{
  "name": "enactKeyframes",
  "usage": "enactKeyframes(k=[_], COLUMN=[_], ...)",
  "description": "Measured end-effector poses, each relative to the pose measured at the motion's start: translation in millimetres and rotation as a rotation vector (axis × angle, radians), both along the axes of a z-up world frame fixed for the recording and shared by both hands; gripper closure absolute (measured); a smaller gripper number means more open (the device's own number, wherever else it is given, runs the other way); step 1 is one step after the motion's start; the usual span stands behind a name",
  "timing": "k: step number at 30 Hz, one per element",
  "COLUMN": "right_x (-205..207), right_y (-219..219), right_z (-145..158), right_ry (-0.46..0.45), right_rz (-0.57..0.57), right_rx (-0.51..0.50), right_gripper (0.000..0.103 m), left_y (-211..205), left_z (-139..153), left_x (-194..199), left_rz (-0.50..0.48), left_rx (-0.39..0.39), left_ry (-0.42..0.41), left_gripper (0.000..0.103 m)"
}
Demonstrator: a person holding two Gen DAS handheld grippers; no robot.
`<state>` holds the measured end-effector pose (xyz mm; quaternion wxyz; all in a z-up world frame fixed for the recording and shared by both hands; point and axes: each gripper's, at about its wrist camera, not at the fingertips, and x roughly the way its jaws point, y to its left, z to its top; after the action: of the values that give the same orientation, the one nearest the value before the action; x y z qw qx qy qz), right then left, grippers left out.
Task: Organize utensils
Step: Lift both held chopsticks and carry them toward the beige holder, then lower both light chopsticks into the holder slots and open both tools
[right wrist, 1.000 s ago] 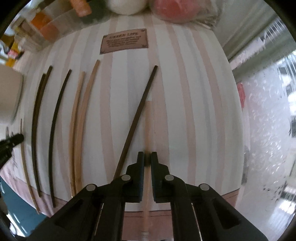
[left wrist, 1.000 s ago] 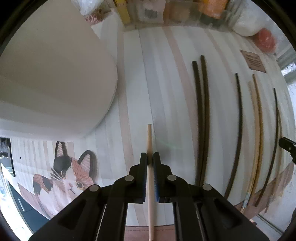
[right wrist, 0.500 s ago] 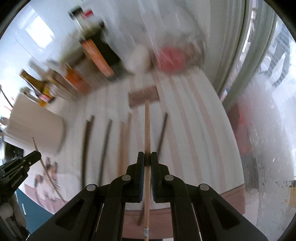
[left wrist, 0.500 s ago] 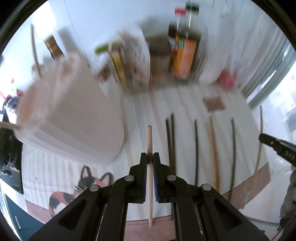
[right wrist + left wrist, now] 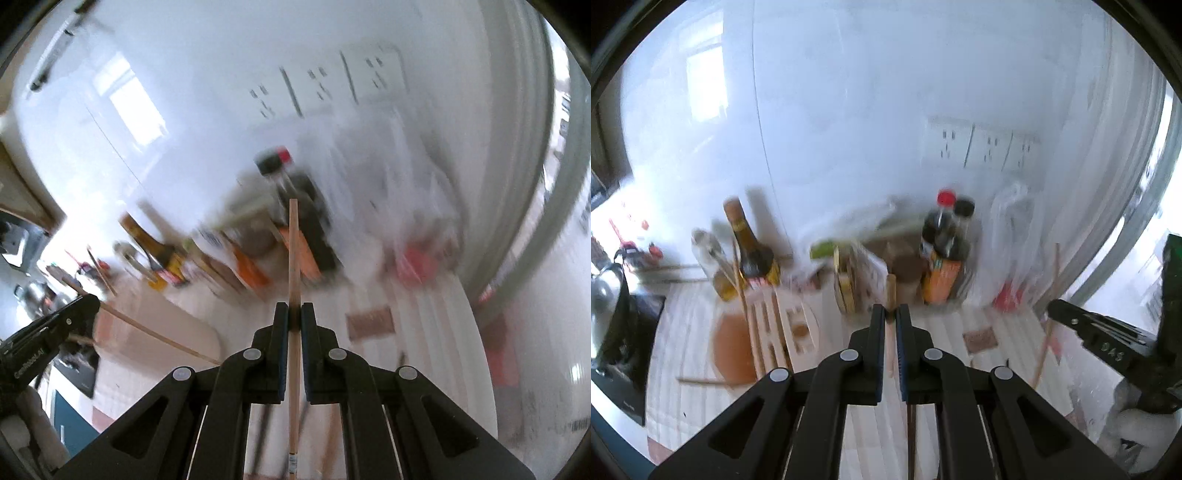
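Evidently each tool pinches one pale chopstick: left gripper [image 5: 890, 317] on its chopstick [image 5: 890, 288], right gripper [image 5: 294, 315] on another [image 5: 293, 251], held clear above the table [image 5: 683, 325], probably for carrying to the holder [image 5: 786, 325].

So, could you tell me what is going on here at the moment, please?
A person is sorting chopsticks with a handheld tool in each hand. The left tool is shut on a light wooden chopstick, and the right tool is shut on another light chopstick. Both are held above the striped table mat, facing the bottles by the wall. A wooden holder stands on the left with chopsticks already in it.
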<state>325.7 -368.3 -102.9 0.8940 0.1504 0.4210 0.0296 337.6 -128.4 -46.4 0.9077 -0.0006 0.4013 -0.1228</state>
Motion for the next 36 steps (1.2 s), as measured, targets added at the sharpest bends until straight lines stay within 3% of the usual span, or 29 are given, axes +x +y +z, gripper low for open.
enactKeyframes(k=[8,16,24,36], right_x=[41,86,115,123], right_y=[57,130,213,282], right_z=[65,92,80,40], right_ry=[-0.147,-0.218,-0.236,-0.225], right_rz=[0.101,0.213,0.336,0.445], right_rx=[-0.003,0.054,0.091,0.107], right_gripper=[0.096,0.096,0.096,0.096], left_y=[36,105,158,184], left_z=[56,88,59,15], left_x=[7,6,29,56], left_rz=[0.059,0.21,0.335,0.33], left_rx=[-0.014,0.005,0.0,-0.051], left_ry=[-0.098,-0.152,-0.086,0.051], left_gripper=[0.1,0.1,0.1,0.1])
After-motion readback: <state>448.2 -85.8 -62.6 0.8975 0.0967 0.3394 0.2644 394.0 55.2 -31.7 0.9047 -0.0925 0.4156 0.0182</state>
